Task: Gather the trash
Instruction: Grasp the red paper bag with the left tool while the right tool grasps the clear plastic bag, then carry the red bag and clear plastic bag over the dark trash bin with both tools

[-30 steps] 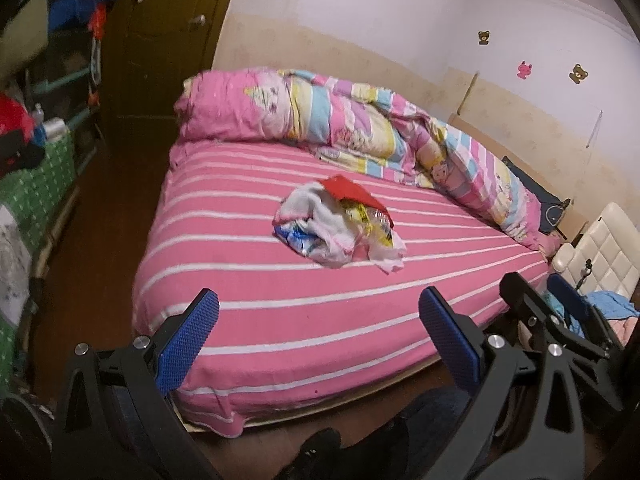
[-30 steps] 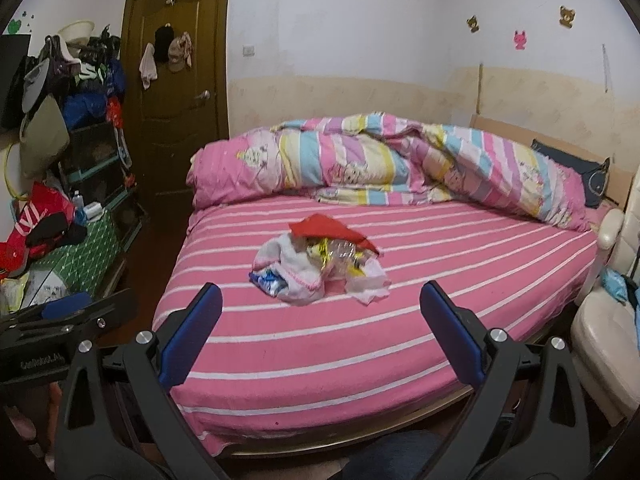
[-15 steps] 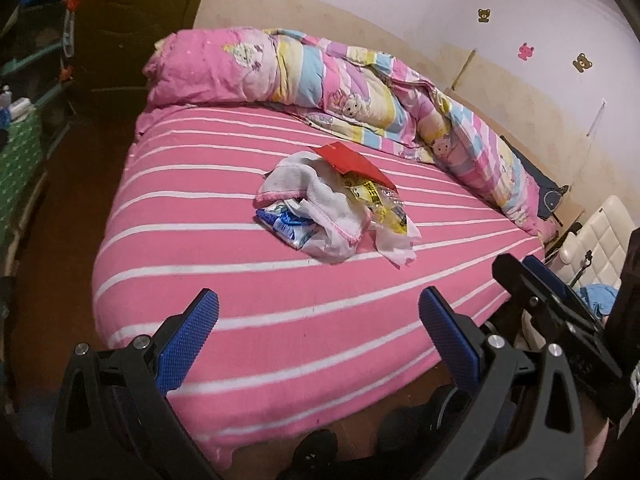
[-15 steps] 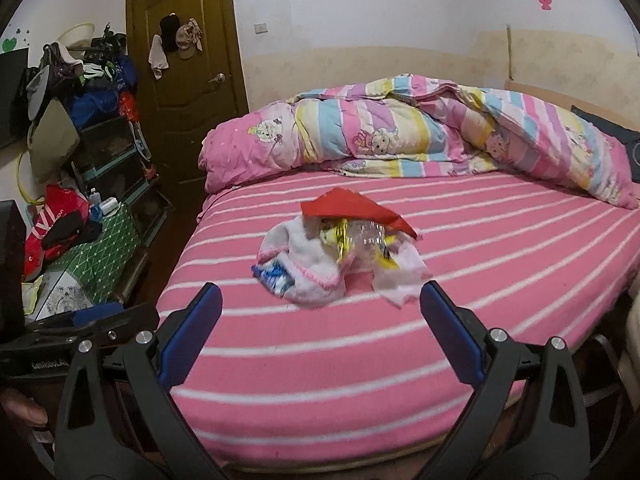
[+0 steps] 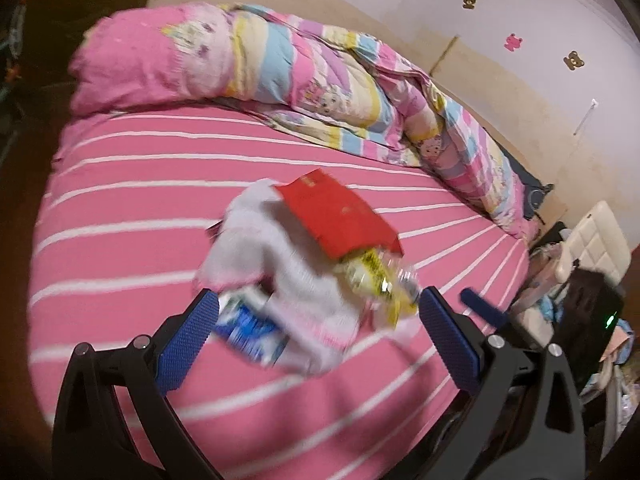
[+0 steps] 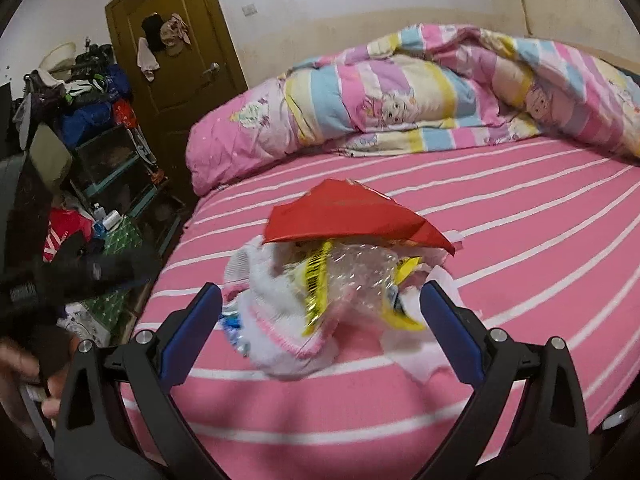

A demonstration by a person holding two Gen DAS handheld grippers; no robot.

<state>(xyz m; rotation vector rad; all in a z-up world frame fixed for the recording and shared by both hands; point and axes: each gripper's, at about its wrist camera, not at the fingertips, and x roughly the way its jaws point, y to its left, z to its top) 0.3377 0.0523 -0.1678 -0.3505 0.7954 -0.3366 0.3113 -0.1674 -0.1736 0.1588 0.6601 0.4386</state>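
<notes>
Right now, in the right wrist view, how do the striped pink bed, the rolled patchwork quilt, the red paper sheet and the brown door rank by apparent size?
1. Striped pink bed
2. Rolled patchwork quilt
3. Brown door
4. Red paper sheet, though it lies nearer the camera.

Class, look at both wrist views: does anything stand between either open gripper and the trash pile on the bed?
Nothing visible does. The left gripper and right gripper both face the trash pile directly across bare striped sheet.

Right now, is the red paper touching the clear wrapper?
Touching: in the right wrist view the red paper lies directly on the clear wrapper.
</notes>
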